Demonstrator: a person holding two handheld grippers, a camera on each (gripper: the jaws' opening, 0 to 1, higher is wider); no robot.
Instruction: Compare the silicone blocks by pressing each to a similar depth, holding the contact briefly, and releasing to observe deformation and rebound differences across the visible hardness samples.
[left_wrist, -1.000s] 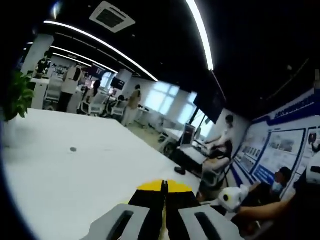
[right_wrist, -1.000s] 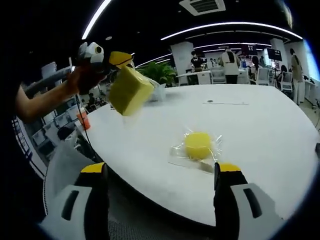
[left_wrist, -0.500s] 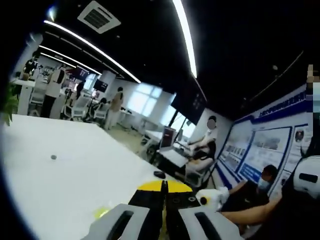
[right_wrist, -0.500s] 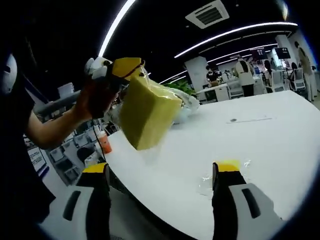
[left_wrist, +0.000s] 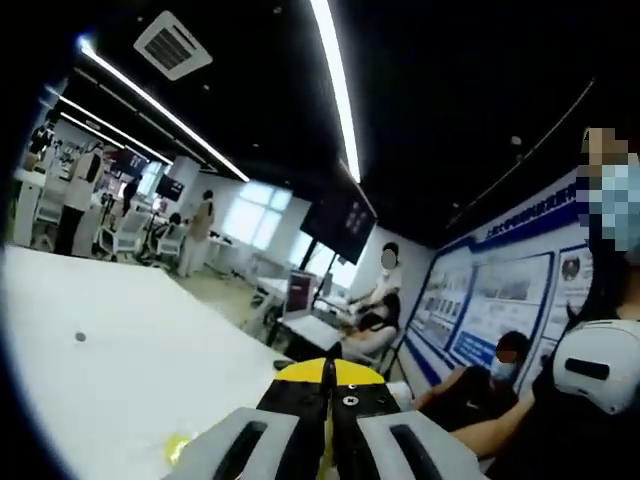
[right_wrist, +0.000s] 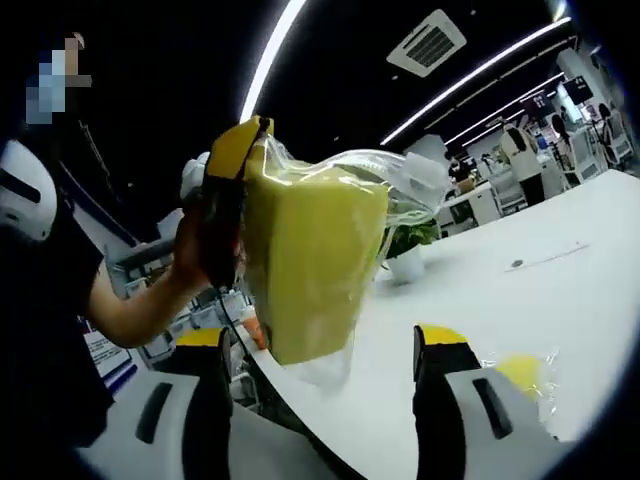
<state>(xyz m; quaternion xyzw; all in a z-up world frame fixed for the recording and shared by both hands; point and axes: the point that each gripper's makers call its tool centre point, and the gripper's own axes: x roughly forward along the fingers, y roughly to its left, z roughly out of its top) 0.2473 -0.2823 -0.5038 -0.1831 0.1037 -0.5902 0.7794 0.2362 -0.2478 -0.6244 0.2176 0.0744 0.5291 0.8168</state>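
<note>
— Where is your yellow block (right_wrist: 312, 262)?
— In its clear wrap, pinched by your left gripper (right_wrist: 236, 150) above the white table (right_wrist: 560, 300); those jaws meet.
— And your right gripper (right_wrist: 322, 345)?
— Jaws wide apart, holding nothing; a second wrapped yellow sample (right_wrist: 524, 372) lies beside it.

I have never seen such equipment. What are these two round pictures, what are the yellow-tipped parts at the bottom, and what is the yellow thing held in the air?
A person holds a two-jaw tool in each hand, and a small fisheye camera rides on each tool.

In the left gripper view, the left gripper rises from the bottom, its jaws pressed together.

In the right gripper view, the right gripper has its jaws wide apart and holds nothing. The same left gripper appears there, clamped on the plastic wrap at the top of a yellow silicone block, lifted above the white table.

A second sample, a round yellow piece in clear wrap, lies on the table. A potted plant stands behind.
</note>
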